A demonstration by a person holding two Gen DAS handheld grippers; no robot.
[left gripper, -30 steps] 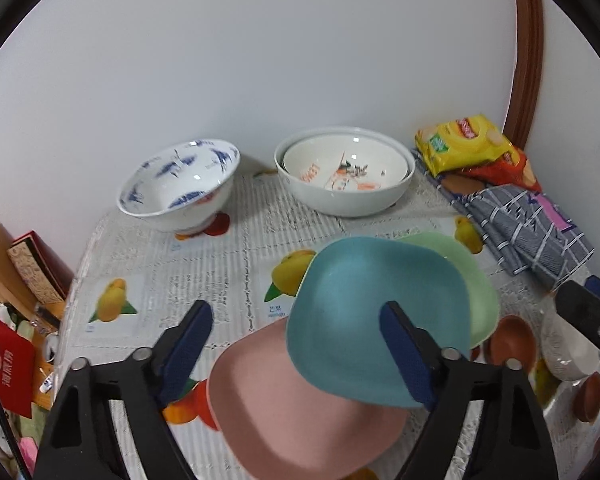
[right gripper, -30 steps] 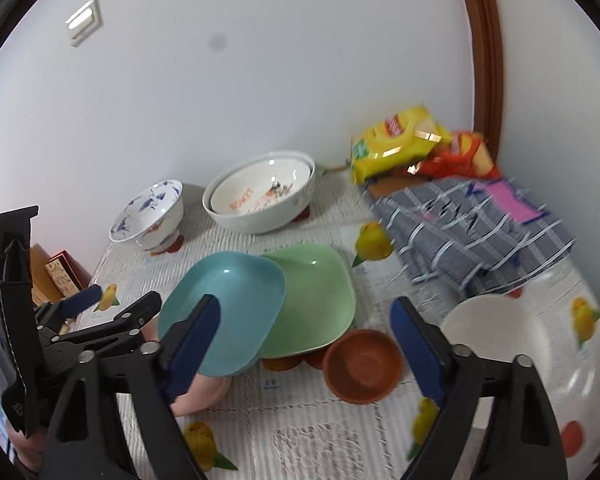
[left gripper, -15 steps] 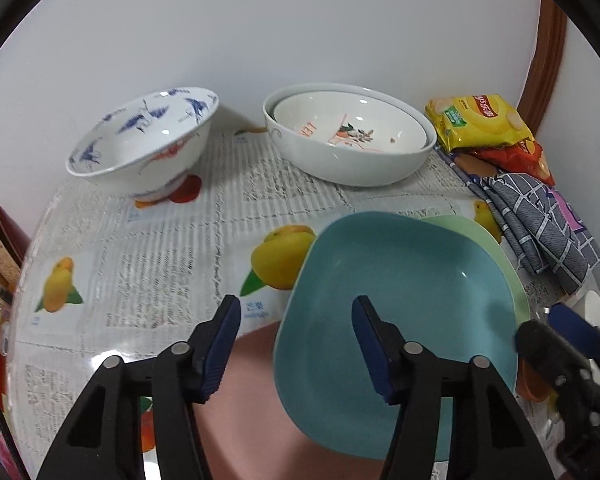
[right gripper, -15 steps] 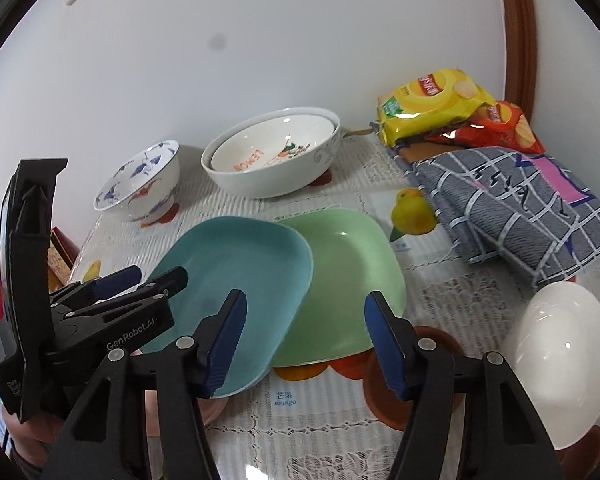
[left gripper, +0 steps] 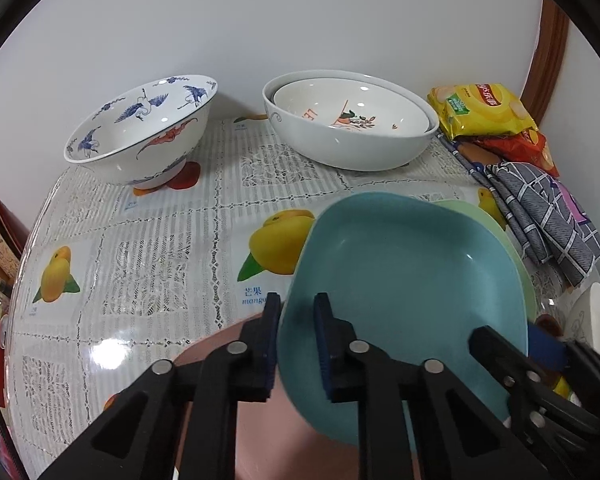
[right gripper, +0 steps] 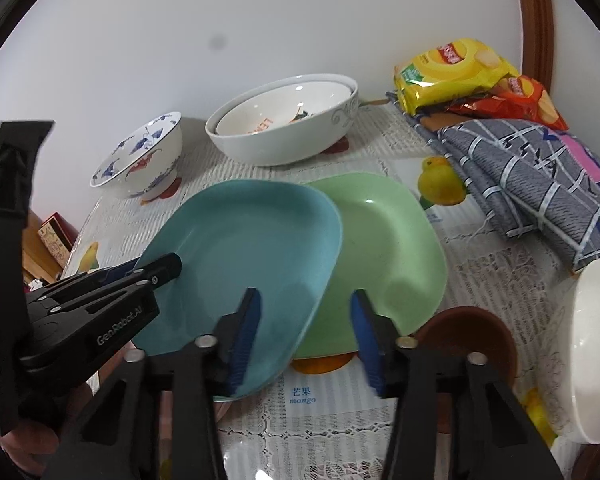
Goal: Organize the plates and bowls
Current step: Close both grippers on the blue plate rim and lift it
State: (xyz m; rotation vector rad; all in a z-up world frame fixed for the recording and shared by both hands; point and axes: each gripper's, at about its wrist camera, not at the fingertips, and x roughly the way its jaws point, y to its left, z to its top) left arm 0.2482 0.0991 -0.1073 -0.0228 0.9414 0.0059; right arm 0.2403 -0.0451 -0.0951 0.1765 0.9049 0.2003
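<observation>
Two blue-padded fingers (left gripper: 270,344) of the left gripper (left gripper: 296,346) were closing narrowly on the near-left rim of the blue plate (left gripper: 404,276), which lay overlapping a pink plate (left gripper: 220,344) and a green plate (left gripper: 512,248) on the counter (left gripper: 160,264). In the right wrist view, the right gripper (right gripper: 306,344) was closing, fingers astride the plates' near edges where blue overlapped green, not yet pressing.

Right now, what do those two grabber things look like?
Both are black plastic. The left gripper and right gripper each have two fingers with ribbed blue pads and silver rivets. The left one's side reads "GenRobot.AI" in white letters.
</observation>
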